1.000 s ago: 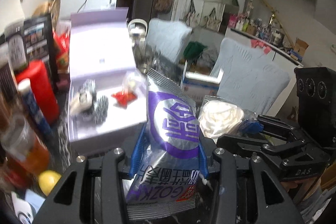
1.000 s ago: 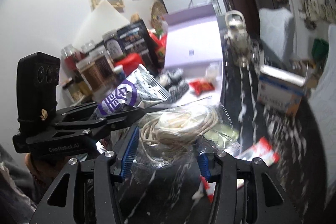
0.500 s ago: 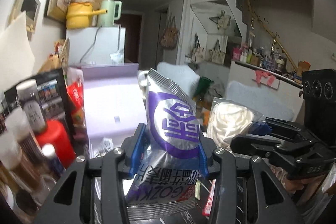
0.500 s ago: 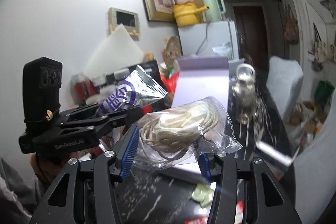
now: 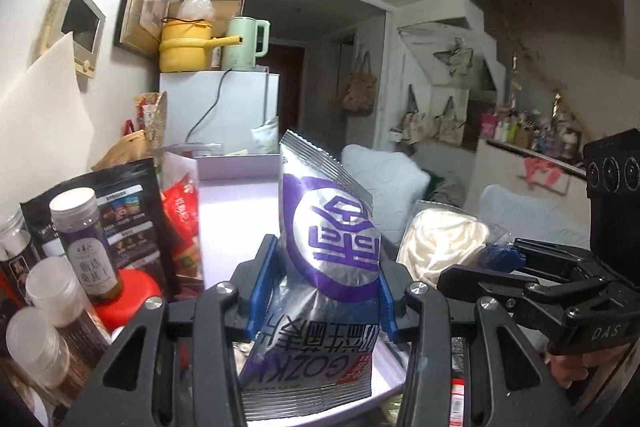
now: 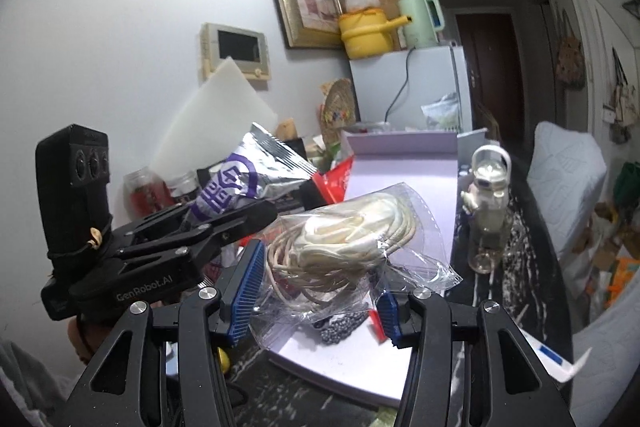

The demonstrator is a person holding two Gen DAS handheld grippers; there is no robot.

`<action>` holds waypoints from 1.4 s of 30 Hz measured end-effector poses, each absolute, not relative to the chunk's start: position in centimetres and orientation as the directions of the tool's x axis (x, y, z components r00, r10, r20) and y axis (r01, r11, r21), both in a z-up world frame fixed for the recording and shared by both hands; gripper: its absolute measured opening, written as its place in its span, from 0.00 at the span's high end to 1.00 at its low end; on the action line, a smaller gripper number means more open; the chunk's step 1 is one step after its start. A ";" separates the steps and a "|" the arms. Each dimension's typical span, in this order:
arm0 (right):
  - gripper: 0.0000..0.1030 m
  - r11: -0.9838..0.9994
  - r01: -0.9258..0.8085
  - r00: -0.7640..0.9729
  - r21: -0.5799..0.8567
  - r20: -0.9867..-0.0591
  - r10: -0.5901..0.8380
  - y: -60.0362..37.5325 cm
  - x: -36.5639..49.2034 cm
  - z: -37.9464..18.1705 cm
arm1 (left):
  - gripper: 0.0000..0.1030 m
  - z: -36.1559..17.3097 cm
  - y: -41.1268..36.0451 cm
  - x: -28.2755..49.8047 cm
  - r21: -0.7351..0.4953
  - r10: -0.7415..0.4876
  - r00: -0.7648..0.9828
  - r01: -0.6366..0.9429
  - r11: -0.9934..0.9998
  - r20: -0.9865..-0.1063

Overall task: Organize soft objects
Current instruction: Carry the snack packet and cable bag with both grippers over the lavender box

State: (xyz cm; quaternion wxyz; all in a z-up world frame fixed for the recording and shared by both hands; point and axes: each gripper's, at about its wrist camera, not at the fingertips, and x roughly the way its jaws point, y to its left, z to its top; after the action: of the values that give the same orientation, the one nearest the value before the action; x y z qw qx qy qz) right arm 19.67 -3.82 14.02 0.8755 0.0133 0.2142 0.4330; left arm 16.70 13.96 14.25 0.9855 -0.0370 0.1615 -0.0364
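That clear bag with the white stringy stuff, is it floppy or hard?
Probably floppy: the clear bag crinkles and bulges between the right claw pads. Likely light, since its free corner sticks out unsupported. The shiny plastic might be slippery.

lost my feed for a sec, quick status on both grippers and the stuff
Left gripper shut on silver-purple snack bag. Right gripper shut on clear bag of cream cord. Both held above open lilac box. Nothing blocking.

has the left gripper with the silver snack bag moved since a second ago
Yes. The left gripper and its silver snack bag rose: the lavender box sits lower in view, its floor hidden.
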 end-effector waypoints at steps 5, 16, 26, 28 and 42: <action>0.51 0.634 -0.738 0.520 0.232 -0.404 0.753 -2.2 22.4 11.7 | 0.58 12.8 14.9 19.1 -0.088 -0.065 0.926 0.034 0.996 -0.372; 0.51 0.629 -0.724 0.447 0.283 -0.503 0.740 0.1 28.8 6.9 | 0.58 8.3 15.7 24.1 -0.080 -0.019 0.867 -0.024 0.996 -0.498; 0.51 0.653 -0.696 0.414 0.300 -0.575 0.706 1.3 32.4 2.6 | 0.58 4.3 17.0 27.6 -0.065 0.026 0.805 -0.081 0.995 -0.592; 0.51 0.668 -0.686 0.418 0.287 -0.596 0.685 1.5 32.7 1.8 | 0.58 3.4 17.2 28.3 -0.055 0.039 0.790 -0.091 0.994 -0.612; 0.50 0.712 -0.651 0.403 0.264 -0.675 0.618 2.7 35.1 -2.2 | 0.58 -2.1 17.6 31.8 -0.110 -0.043 0.647 -0.064 0.992 -0.761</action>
State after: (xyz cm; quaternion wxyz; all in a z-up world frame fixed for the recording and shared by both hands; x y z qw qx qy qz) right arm 35.05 2.68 -2.19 0.8372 -0.0206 0.3938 0.3790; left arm 31.77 17.64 -2.12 0.9053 -0.0635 0.4199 0.0060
